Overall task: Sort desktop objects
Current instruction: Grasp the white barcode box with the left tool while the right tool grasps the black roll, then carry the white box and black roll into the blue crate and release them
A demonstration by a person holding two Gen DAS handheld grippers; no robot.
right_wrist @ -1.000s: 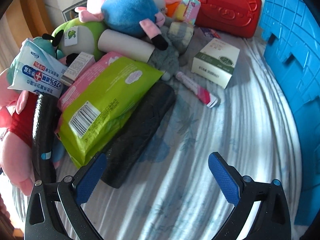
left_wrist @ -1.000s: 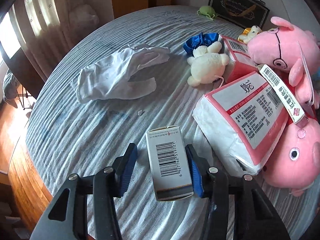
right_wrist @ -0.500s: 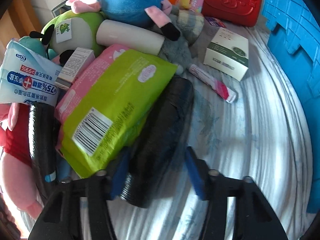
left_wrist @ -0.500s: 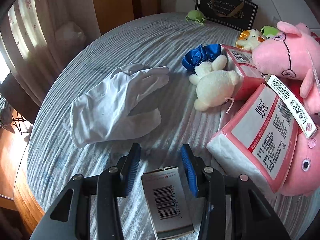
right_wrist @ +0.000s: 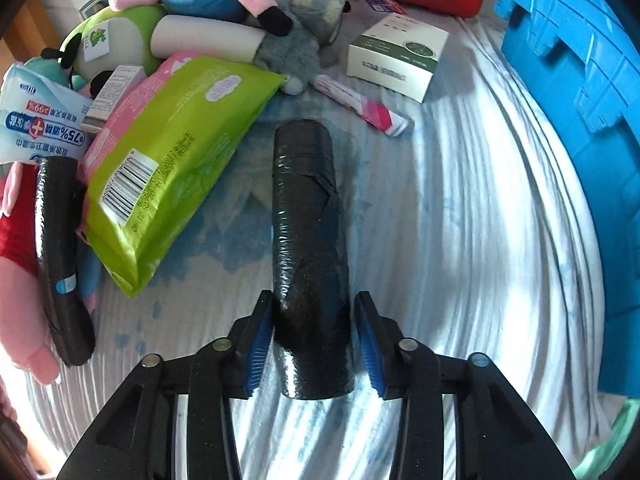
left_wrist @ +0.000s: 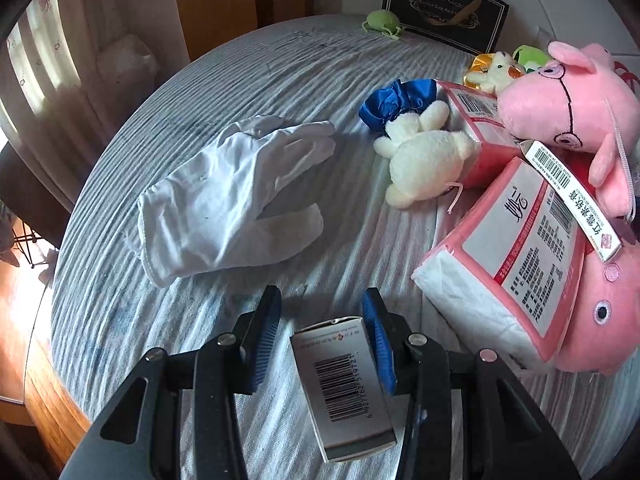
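Note:
A small white box with a barcode point(left_wrist: 344, 388) lies on the striped cloth between the fingers of my left gripper point(left_wrist: 322, 296). The right pad sits against the box and a gap shows at the left pad, so this gripper is open. A white glove point(left_wrist: 228, 204) lies just beyond it. In the right wrist view my right gripper point(right_wrist: 313, 298) is shut on a black plastic-wrapped roll point(right_wrist: 306, 208), which points straight ahead, clear of the green pack point(right_wrist: 176, 152). Its jaws are opening slightly, with the roll still between the pads.
Right of the left gripper sit a pink tissue pack point(left_wrist: 520, 264), pink pig plush point(left_wrist: 560, 100) and white plush point(left_wrist: 428, 160). The wooden table edge point(left_wrist: 52, 392) curves at left. A blue crate point(right_wrist: 580, 80) stands right of the roll. Beyond it lie a white-green box point(right_wrist: 396, 52), pink tube point(right_wrist: 360, 104) and second black roll point(right_wrist: 60, 256).
My right gripper went from wide open to closed on the black roll and drew it out from beside the green pack. My left gripper narrowed and slid forward over the box.

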